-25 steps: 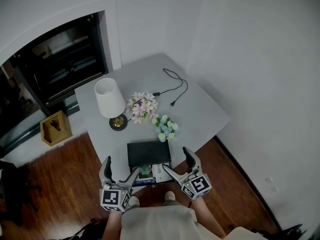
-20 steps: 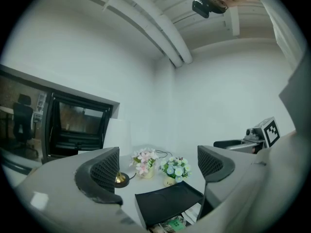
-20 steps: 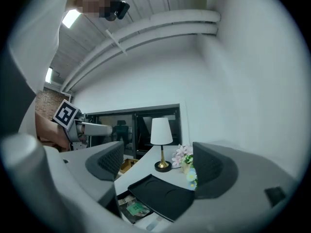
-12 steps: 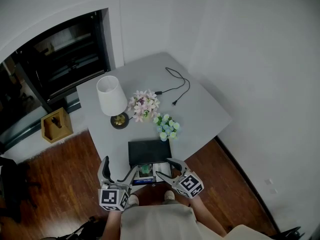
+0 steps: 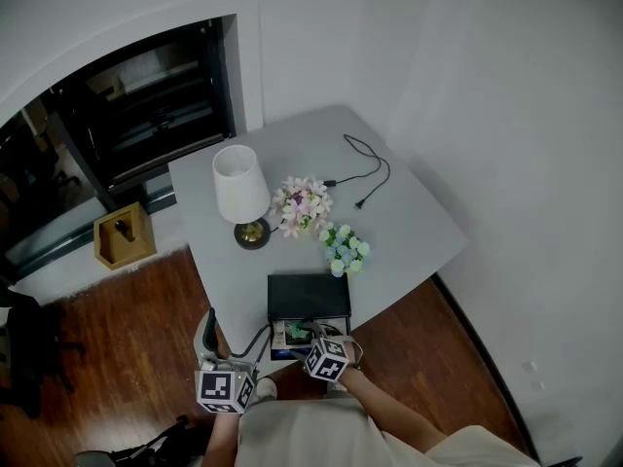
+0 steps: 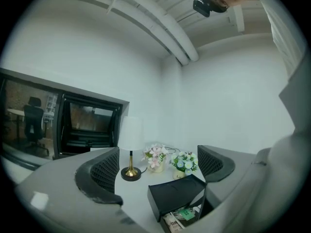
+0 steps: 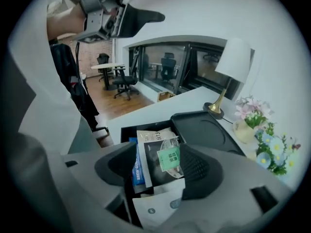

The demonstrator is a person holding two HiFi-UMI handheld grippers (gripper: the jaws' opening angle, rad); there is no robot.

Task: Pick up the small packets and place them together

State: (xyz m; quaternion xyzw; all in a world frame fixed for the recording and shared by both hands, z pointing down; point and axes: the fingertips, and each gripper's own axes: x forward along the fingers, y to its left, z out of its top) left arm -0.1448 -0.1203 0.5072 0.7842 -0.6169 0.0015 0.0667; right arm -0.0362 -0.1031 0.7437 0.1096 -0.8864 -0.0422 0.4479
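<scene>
A black box with its lid laid open sits at the table's near edge and holds several small packets. My right gripper hangs over the box and its jaws are closing. Between them in the right gripper view lies a dark packet with a green label; the pads do not clearly press it. A blue packet and a white packet lie beside and below it. My left gripper is open and holds nothing, off the table's front left; its view shows the box ahead.
On the grey table stand a white lamp, a pink bouquet and a blue-white bouquet. A black cable lies at the far side. Wooden floor surrounds the table; a small wooden box stands by the window.
My right gripper has swung left over the box and lowered onto the packets, and its jaws have narrowed. The left gripper has barely moved. The head view has shifted slightly.
</scene>
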